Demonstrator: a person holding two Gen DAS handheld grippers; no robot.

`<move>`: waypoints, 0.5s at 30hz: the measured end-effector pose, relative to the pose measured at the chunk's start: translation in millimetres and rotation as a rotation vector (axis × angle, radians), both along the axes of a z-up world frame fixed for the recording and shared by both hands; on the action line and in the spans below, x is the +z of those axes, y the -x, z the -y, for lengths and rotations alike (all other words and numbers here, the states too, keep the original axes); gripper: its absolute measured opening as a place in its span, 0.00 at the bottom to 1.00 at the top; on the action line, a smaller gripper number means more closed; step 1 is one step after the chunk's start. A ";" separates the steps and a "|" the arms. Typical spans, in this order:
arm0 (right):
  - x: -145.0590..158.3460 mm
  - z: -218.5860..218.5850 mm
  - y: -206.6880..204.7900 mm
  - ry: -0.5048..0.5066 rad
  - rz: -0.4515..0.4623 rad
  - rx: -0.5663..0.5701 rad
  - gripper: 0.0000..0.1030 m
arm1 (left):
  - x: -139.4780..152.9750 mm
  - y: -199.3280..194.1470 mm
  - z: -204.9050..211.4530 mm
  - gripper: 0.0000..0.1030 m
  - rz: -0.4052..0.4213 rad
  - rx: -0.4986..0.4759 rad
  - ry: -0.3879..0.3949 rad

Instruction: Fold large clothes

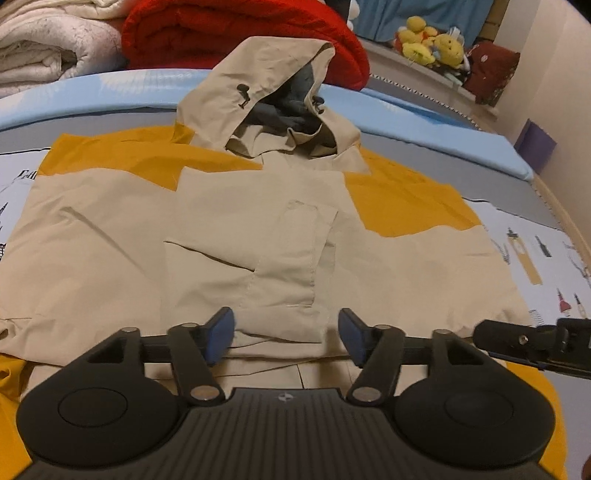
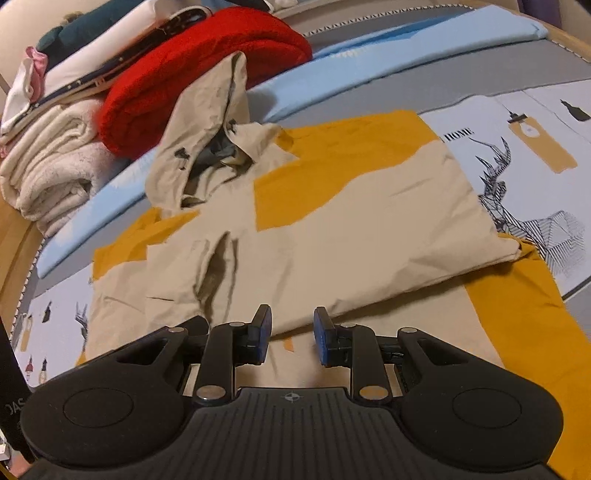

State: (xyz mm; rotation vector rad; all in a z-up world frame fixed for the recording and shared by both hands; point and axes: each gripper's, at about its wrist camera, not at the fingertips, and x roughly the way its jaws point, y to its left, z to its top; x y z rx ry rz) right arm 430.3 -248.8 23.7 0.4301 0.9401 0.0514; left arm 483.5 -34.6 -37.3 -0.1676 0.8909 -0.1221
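The jacket [image 1: 236, 236] lies flat on the bed [image 1: 532, 258], hood [image 1: 258, 85] towards the red blanket [image 1: 236, 33], both sleeves folded in across the chest. It looks like thin, light shell cloth, beige and mustard: soft, limp, a little slick, likely to slide over itself and to puff where air is trapped. It will not hold a crease alone, so each fold probably needs pressing down. The best hold, I judge, is the doubled hem nearest the hood's opposite end, pinched at its two corners through all layers, then carried up towards the hood.

The left hand-held gripper [image 1: 286, 336] hovers over that near hem, jaws wide apart, with nothing between the pads but the cloth lying below them. The right hand-held gripper [image 2: 291, 339] hangs over the hem further from the hood's left side, jaws set narrower but parted, gripping nothing.

The left view shows the chest pocket below the hood, toys [image 1: 432, 44] on a ledge far right of the hood, and the other gripper's tip. The right view alone shows the folded sleeve's end right of the hood, mustard cloth beneath it, and the pile of towels [image 2: 55, 173] left of the hood.
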 end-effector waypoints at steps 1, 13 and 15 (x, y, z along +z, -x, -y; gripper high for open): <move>-1.7 1.8 -0.6 0.000 -0.010 -0.007 0.25 | -2.2 -1.4 1.0 0.68 -0.008 0.001 -0.005; -11.4 3.8 -6.3 -0.013 -0.055 -0.024 0.25 | -9.3 -1.7 -1.0 0.23 -0.017 0.015 -0.108; -11.9 2.2 -7.3 -0.010 -0.058 -0.022 0.25 | 2.7 2.4 -12.5 0.13 0.011 0.049 -0.088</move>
